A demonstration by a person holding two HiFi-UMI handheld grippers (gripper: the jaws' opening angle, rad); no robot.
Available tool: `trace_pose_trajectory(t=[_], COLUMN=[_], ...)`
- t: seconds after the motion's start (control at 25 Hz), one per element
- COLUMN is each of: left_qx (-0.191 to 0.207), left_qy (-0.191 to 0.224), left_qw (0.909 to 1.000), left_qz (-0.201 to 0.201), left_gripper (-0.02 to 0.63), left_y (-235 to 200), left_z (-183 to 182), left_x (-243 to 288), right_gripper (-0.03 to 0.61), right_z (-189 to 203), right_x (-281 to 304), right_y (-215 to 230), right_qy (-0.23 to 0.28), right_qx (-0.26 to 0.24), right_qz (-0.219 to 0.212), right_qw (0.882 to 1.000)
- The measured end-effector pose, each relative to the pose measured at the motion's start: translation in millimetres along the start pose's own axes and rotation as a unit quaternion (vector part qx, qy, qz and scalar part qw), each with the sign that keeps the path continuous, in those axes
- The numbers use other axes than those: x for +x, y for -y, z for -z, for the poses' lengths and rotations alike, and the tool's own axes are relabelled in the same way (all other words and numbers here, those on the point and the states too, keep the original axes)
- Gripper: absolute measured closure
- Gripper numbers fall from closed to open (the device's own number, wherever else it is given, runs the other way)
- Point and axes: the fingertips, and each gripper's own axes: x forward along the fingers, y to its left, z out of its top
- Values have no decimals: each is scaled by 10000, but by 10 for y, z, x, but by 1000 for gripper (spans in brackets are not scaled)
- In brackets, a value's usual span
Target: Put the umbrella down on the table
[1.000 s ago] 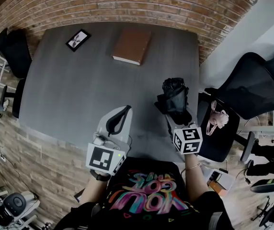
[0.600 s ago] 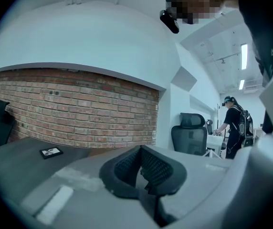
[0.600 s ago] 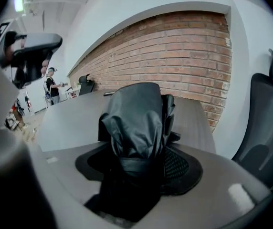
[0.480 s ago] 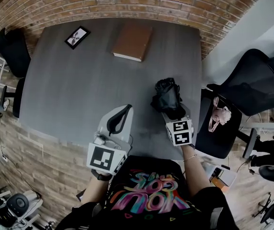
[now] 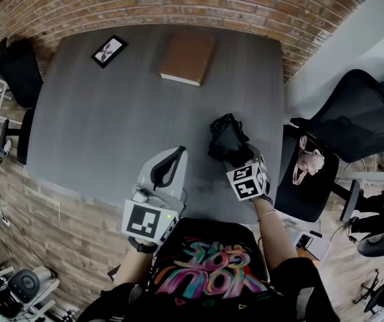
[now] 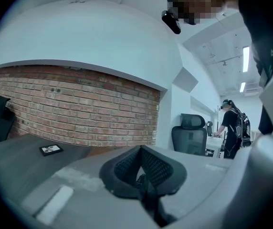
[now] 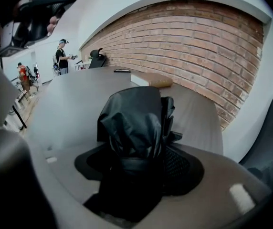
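The folded black umbrella is clamped in my right gripper, which is shut on it over the near right part of the grey table. From the head view I cannot tell if the umbrella touches the tabletop. In the right gripper view the umbrella's bunched fabric stands up between the dark pads and hides the jaw gap. My left gripper hovers at the table's near edge, shut, with nothing in it. Its meshed pads meet in the left gripper view.
A brown book and a small picture frame lie at the table's far side, near the brick wall. A black office chair holding a pink object stands right of the table. Another dark chair is left.
My right gripper has carried the umbrella leftward, further in over the table from its right edge. The left gripper has stayed where it was.
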Motion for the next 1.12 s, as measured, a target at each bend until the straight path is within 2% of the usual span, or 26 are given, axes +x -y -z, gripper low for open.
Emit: trace_pose_trajectory(t=[0.24,0.48,0.64,0.84,1.12], left_qx=[0,83,164,-57,191], left_qy=[-7,35,93,26,168], left_qw=[10000,9999,9998,9999,9997], left_qz=[44,70,66,-86,-8], left_gripper=[615,615,615,615,615], left_y=[25,23,19,16,6], left_z=[24,-20,-64,-57,-126], left_x=[7,-7,-40,-92,-110], right_gripper=[278,282,282,276,262], right_z=[87,134,131,152,132], right_x=[71,94,92,85,-87], right_y=[-24,-19,-28,-22,-57], right_qy=[-240,-377,-360,-355,-251], right_qx=[-111,448,425,336,362], right_qz=[56,-187,-180,-98,-159], right_qw=[9996,9981,9983,9988,9989])
